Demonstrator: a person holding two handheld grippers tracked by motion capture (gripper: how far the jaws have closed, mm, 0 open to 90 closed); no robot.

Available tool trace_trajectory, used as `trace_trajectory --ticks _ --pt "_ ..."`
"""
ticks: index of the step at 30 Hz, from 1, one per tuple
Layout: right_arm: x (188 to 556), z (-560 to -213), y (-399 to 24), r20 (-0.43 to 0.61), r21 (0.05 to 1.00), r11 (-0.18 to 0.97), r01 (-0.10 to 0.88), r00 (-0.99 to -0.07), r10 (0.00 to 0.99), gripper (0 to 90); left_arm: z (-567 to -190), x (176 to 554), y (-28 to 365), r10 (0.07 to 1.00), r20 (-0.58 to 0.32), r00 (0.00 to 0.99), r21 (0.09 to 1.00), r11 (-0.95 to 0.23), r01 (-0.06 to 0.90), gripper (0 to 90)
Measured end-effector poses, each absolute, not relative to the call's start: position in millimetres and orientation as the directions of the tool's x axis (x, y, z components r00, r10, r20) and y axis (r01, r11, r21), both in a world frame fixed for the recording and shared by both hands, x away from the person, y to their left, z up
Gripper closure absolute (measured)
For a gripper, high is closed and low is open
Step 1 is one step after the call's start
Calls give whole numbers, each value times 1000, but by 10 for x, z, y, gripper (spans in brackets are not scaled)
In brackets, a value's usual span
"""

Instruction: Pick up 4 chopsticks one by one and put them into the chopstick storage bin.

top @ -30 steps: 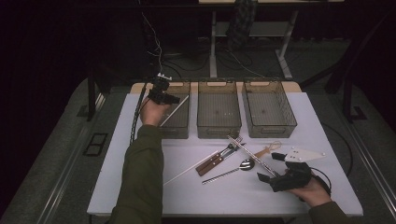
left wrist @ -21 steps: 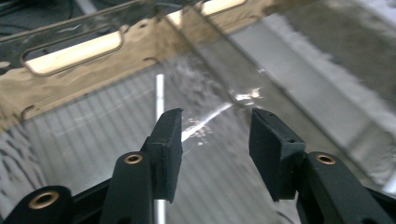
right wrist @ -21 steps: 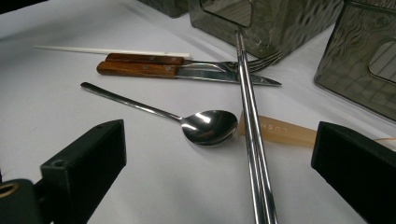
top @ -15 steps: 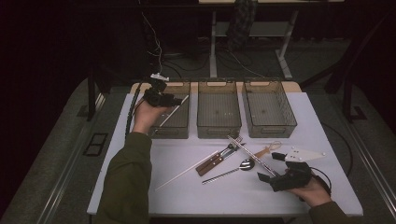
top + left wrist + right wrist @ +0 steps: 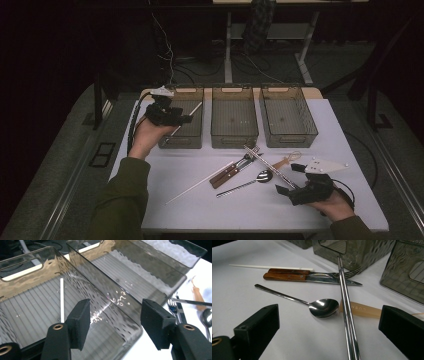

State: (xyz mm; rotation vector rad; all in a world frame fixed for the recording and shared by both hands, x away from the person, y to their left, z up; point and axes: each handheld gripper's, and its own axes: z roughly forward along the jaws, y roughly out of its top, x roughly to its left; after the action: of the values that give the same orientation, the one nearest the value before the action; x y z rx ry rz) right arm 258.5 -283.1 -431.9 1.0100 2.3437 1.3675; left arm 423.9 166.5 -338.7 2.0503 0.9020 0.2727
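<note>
My right gripper (image 5: 289, 191) rests near the table's (image 5: 165, 170) front right corner, jaws wide, empty, facing the spoon (image 5: 322, 307). My left gripper (image 5: 184, 119), jaws just opening and empty, hovers over the left bin (image 5: 32, 272), where the white chopstick (image 5: 61, 298) lies.

We see a white surface (image 5: 170, 210) carrying three smoky clear bins (image 5: 234, 120) in a row at its far edge. Nearer lie a white chopstick (image 5: 200, 183), wood-handled knife and fork (image 5: 231, 171), a spoon (image 5: 247, 181), metal chopsticks (image 5: 270, 167) and a wooden utensil (image 5: 286, 160).
</note>
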Motion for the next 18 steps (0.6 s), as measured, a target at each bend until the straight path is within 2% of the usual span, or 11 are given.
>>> trace_trajectory --ticks 18 --pt "2591 -4330 -2823 121 836 327 441 -729 674 27 -3513 3546 1548 621 -93 778 811 -406 421 296"
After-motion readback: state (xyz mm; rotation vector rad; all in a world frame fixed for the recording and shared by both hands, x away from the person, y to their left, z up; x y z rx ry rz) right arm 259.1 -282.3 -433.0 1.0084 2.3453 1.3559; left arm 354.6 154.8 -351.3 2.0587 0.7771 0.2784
